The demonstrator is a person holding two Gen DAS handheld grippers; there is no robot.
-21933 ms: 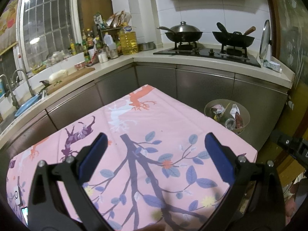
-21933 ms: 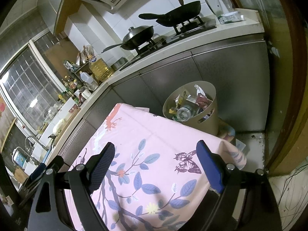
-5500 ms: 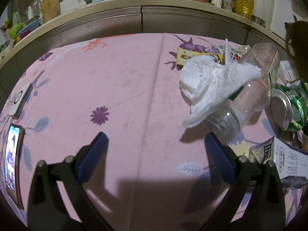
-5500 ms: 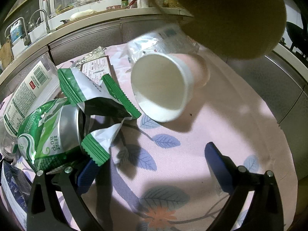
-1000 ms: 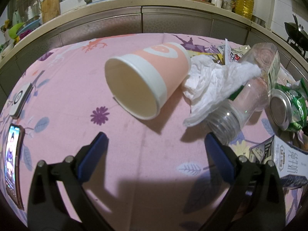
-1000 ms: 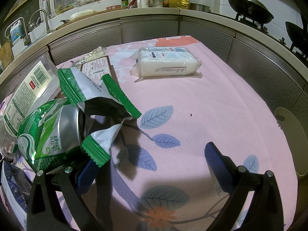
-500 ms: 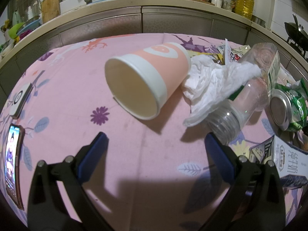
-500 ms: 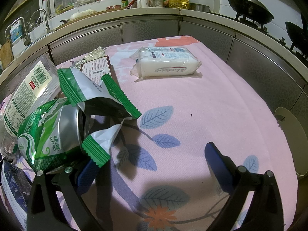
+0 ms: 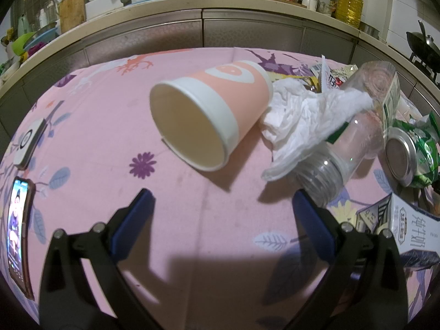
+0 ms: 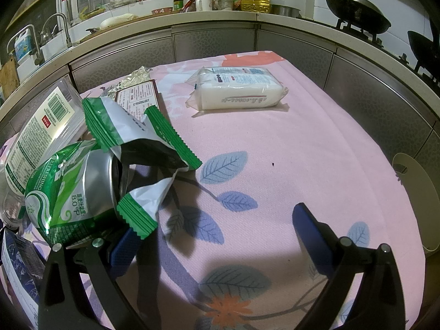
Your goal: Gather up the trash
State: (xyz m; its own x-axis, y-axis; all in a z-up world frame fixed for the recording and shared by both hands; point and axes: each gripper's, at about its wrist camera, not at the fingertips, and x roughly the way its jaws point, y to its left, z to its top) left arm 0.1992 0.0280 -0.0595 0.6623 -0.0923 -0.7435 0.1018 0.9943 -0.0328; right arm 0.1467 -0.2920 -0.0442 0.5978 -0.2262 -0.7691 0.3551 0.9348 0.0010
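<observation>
Judging by its thin walls, we expect the paper cup [image 9: 209,115], lying on its side on the surface [image 9: 90,126] against crumpled tissue [image 9: 305,118], to be light and crushable, so we would pinch its rim gently. Both the left gripper [image 9: 222,206] and right gripper [image 10: 214,220] have fingers apart, empty.

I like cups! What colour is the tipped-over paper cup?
The paper cup is pink with white bands, seen best from the left wrist.
</observation>
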